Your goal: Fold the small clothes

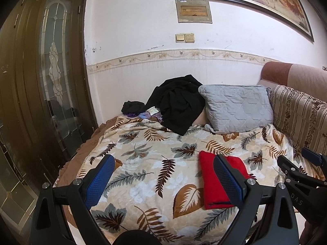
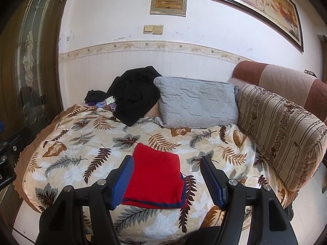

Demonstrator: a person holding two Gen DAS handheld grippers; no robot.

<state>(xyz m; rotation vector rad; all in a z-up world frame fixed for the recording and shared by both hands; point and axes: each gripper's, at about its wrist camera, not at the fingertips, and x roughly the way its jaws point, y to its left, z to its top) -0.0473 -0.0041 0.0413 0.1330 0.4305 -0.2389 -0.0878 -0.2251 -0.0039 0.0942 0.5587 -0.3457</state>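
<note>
Between and ahead of the right gripper's fingers lies only the folded red cloth on open leaf-print blanket. Further ahead a grey pillow and black clothes heap block passage (striped cushion walls the right).

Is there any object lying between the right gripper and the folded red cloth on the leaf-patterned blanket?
Nothing visible does. The right gripper hangs open just above the folded red cloth with the dark blue edge; only bare leaf-patterned blanket surrounds it. The grey quilted pillow and black clothes pile lie far behind.
</note>
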